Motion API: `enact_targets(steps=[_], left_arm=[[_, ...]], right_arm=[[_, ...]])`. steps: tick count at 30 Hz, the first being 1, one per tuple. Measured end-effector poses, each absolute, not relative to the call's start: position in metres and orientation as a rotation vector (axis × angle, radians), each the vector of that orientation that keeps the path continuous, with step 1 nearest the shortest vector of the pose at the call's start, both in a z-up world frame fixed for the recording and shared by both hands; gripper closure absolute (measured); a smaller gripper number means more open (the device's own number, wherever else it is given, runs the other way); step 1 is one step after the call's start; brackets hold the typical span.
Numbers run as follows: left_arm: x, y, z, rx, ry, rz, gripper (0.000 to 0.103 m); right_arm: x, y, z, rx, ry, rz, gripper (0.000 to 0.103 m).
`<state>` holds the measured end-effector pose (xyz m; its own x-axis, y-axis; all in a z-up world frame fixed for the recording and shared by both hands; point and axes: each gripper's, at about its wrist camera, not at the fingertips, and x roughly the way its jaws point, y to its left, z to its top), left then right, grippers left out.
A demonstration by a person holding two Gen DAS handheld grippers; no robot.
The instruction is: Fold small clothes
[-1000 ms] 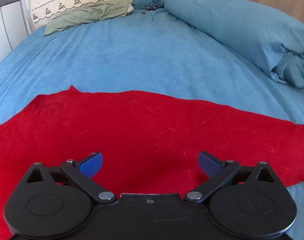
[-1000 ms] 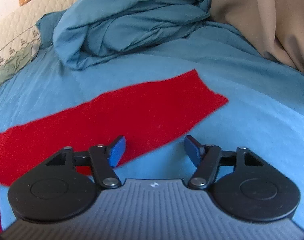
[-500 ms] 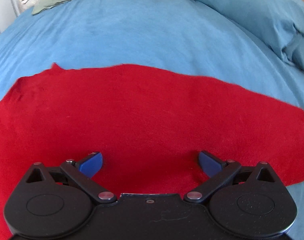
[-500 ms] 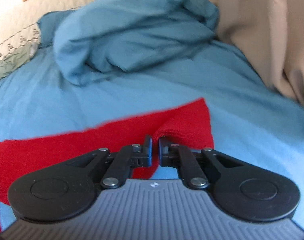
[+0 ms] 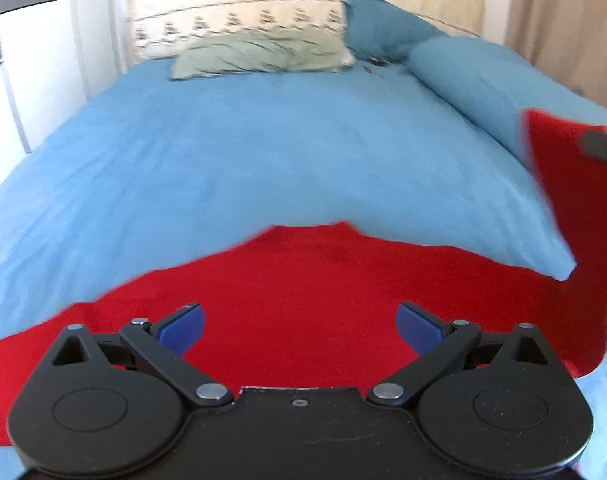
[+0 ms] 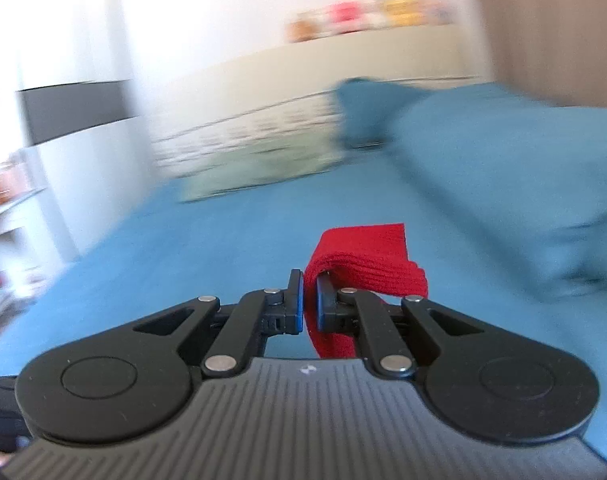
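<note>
A red cloth point(image 5: 303, 280) lies spread on the blue bed sheet point(image 5: 263, 152). My left gripper point(image 5: 300, 326) is open just above the cloth's near part, with nothing between its blue pads. My right gripper point(image 6: 309, 304) is shut on one end of the red cloth point(image 6: 367, 264) and holds it lifted off the bed. In the left wrist view that raised end point(image 5: 567, 176) stands up at the far right, with the right gripper's tip point(image 5: 599, 146) at its top.
A rolled blue duvet point(image 5: 483, 80) lies along the right side of the bed. A green pillow point(image 5: 259, 56) and a blue pillow point(image 5: 383, 28) lie at the headboard. White furniture point(image 6: 63, 140) stands to the left, a beige curtain point(image 6: 563, 20) to the right.
My right gripper, shut on the cloth's end, has lifted it well off the bed and swung left. The left gripper has stayed open and its view has tilted up.
</note>
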<state>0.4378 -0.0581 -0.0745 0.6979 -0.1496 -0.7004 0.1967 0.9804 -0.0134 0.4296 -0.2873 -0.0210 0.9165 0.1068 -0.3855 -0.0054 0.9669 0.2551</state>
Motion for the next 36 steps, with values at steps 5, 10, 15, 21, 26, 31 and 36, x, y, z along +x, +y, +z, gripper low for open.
enact_targets(steps=[5,10,15,21,26,31,36], left_arm=[[0.434,0.001,-0.099,0.054,0.814,-0.126,0.000],[0.426,0.039,-0.130,-0.005,0.870,-0.104,0.000],[0.418,0.050,-0.140,-0.040,0.890,-0.095,0.000],[0.422,0.043,-0.130,-0.045,0.843,-0.154,0.000],[0.427,0.002,-0.128,0.015,0.815,-0.261,0.000],[0.444,-0.042,-0.148,0.102,0.846,-0.308,0.024],[0.466,-0.049,-0.167,0.035,0.877,-0.314,0.067]], right_arm=[[0.463,-0.177,-0.092,0.176,0.539,0.224,0.082],[0.462,-0.120,-0.163,0.029,0.643,0.272,0.082],[0.442,-0.100,-0.185,-0.060,0.638,0.310,0.064],[0.408,-0.117,-0.163,-0.176,0.562,0.319,0.016],[0.374,-0.171,-0.149,-0.238,0.543,0.229,0.009],[0.352,-0.235,-0.151,-0.145,0.593,0.128,0.007],[0.335,-0.276,-0.158,-0.068,0.615,0.065,0.007]])
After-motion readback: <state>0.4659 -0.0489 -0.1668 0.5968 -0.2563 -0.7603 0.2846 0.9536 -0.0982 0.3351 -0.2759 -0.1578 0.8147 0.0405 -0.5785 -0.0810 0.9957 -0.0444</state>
